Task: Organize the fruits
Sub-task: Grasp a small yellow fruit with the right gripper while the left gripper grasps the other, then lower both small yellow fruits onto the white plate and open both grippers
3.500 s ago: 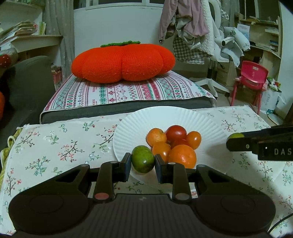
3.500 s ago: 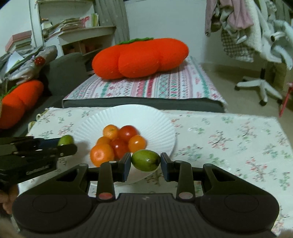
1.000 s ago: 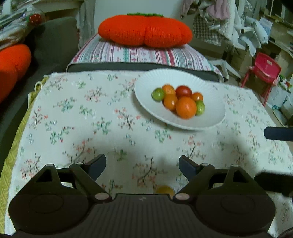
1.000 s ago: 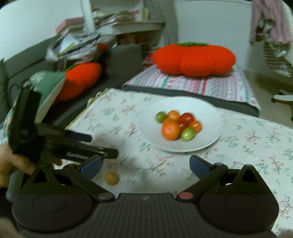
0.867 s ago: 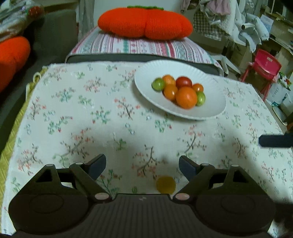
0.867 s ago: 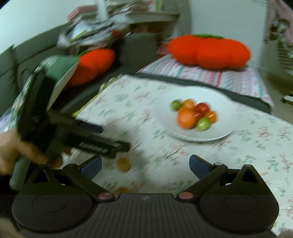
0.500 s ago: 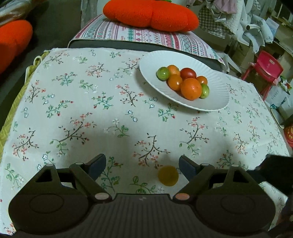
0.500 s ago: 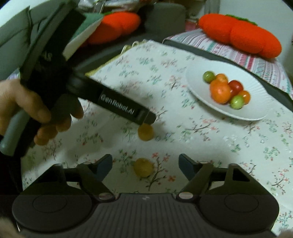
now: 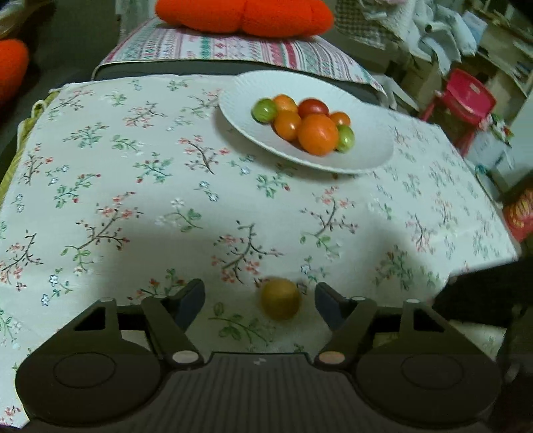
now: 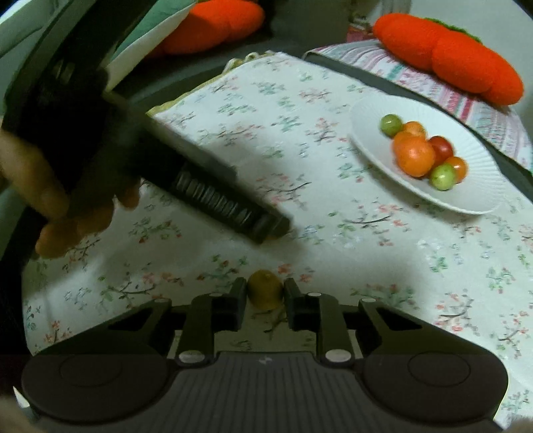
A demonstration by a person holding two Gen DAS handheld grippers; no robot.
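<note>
Right wrist view: right gripper point(image 10: 265, 294) clamped on a small yellow fruit point(image 10: 264, 289), pads pressing both sides, low over the flowered tablecloth point(image 10: 366, 253).
Left wrist view: left gripper point(image 9: 260, 299) with jaws closing, a second yellow fruit point(image 9: 280, 298) lying on the cloth between them, nearer the right-hand pad, touched by neither.
Left tool seen from the right: long black body point(image 10: 213, 196) slanting down to the cloth, tip hiding most of its fruit; bare hand point(image 10: 53, 203) wrapped round the grip.
Further back: white ribbed plate point(image 9: 366, 156) on the cloth, well apart from both yellow fruits.
On the plate: big orange fruit point(image 9: 317, 134) at the front, smaller orange and red ones behind, one green fruit at each end.
Beyond the table: striped cushion point(image 9: 233, 50), orange pumpkin pillow point(image 9: 245, 15) on top.
Far right: red plastic chair point(image 9: 466, 96).
</note>
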